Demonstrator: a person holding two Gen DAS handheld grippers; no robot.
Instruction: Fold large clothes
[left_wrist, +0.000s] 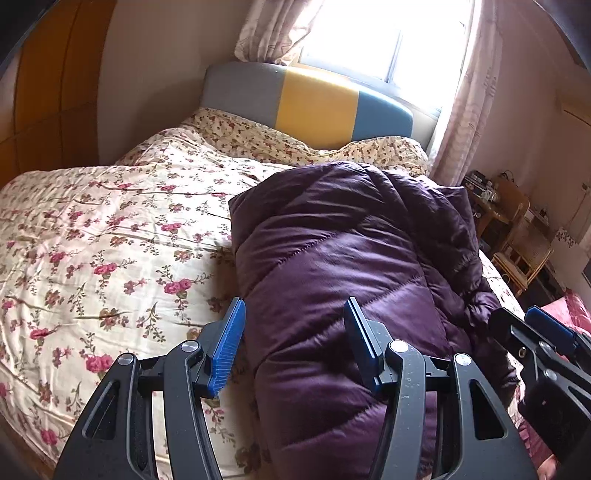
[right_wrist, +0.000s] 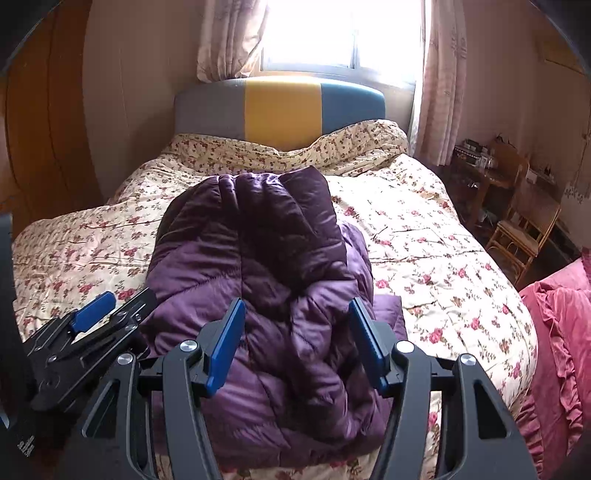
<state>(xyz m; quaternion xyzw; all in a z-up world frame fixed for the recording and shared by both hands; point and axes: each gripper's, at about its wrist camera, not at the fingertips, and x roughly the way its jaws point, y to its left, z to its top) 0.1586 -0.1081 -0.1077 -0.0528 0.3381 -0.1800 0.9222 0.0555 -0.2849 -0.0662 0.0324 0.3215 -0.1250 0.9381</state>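
Left gripper (left_wrist: 293, 343) half-open, empty; right gripper (right_wrist: 297, 343) likewise, above purple jacket (right_wrist: 258, 258).

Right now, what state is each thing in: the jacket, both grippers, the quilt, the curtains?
Purple jacket: folded into a bundle, lying on the bed, not gripped.
Left gripper: open, above the jacket, holding nothing.
Right gripper: open, above the jacket, holding nothing.
Floral quilt: spread over the bed, slightly wrinkled.
Curtains: drawn apart, window bright.
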